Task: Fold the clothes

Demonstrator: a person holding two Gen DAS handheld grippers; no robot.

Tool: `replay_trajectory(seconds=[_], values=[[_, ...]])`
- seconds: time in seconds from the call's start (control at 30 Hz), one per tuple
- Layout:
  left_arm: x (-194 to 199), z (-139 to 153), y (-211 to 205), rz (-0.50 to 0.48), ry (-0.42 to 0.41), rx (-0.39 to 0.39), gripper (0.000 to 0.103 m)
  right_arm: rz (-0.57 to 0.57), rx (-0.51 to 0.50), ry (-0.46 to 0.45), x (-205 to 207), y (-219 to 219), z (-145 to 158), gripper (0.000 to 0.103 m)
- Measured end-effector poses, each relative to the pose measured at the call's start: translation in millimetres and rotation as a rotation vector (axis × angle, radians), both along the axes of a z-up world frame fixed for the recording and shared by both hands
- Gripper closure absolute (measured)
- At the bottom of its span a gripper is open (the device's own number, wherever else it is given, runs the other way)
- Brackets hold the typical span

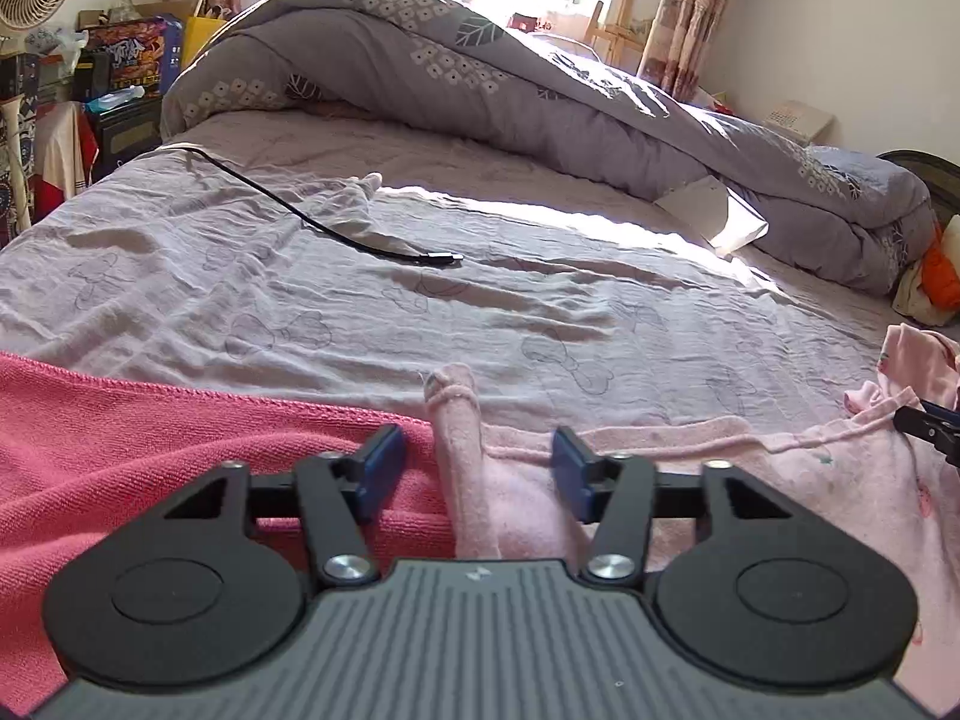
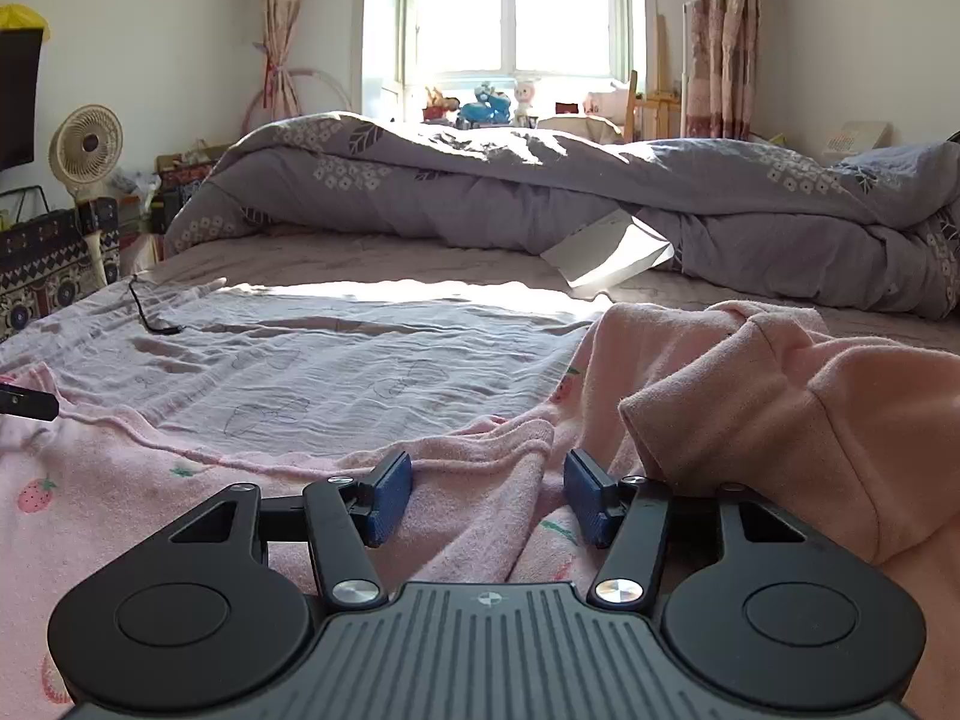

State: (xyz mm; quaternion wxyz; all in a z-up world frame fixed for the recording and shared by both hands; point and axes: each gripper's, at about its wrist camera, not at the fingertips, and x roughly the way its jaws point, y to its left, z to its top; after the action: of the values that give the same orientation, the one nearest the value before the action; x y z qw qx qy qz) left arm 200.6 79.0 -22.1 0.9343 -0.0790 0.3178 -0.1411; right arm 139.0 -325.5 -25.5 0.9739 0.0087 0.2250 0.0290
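Note:
A pale pink garment with a strawberry print (image 1: 780,480) lies spread along the near edge of the bed. My left gripper (image 1: 476,468) hovers low over its left end, jaws apart, with a raised ridge of the pink fabric (image 1: 456,438) between the blue pads and touching neither. A coral pink cloth (image 1: 120,450) lies to the left, under the left finger. In the right wrist view my right gripper (image 2: 489,495) is open over the same garment (image 2: 150,480), a fold of fabric (image 2: 498,468) rising between its pads. A peach-pink garment (image 2: 810,420) is bunched just to its right.
The wrinkled lilac bed sheet (image 1: 420,300) stretches ahead, with a black cable (image 1: 336,228) lying on it. A rolled grey flowered duvet (image 1: 480,78) and a white sheet of paper (image 1: 714,210) lie at the far side. A fan (image 2: 87,147) and boxes stand at the left.

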Motion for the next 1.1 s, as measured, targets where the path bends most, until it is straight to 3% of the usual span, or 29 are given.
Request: replay_trajectory(seconds=[0.07,0.13,0.3,0.4,0.47,0.6,0.7,0.87,0.9,0.97,1.03,1.1], values=[[1,-1,5,0.019,0.009,-0.02,0.062,-0.003,0.008,-0.009,-1,-2,2,0.07],[1,-1,8,0.027,0.009,-0.034,0.094,-0.01,0.016,-0.003,-1,-4,2,0.089],[-14,12,7,0.06,-0.09,-0.036,0.099,-0.025,-0.004,-0.022,-8,-3,7,0.095],[-48,39,4,-0.006,-0.288,-0.039,0.101,-0.036,-0.016,-0.025,-20,-3,17,0.096],[-75,64,-1,-0.042,-0.337,-0.014,0.101,-0.032,-0.032,-0.03,-37,-2,31,0.096],[-125,94,9,-0.103,-0.348,-0.001,0.1,0.003,-0.098,-0.065,-90,0,69,0.096],[-178,113,31,-0.171,-0.348,-0.016,0.1,0.045,-0.152,-0.119,-153,-1,100,0.096],[-275,117,56,-0.252,-0.313,0.019,0.096,0.088,-0.184,-0.146,-277,-8,120,0.096],[-297,111,58,-0.266,-0.301,0.049,0.089,0.088,-0.181,-0.123,-299,-10,117,0.096],[-334,94,57,-0.296,-0.262,0.121,0.084,0.101,-0.149,-0.044,-337,-15,101,0.096],[-361,75,53,-0.322,-0.211,0.208,0.062,0.127,-0.112,0.056,-365,-17,76,0.096],[-386,54,40,-0.337,-0.162,0.331,0.048,0.129,-0.072,0.143,-381,-16,50,0.094]])
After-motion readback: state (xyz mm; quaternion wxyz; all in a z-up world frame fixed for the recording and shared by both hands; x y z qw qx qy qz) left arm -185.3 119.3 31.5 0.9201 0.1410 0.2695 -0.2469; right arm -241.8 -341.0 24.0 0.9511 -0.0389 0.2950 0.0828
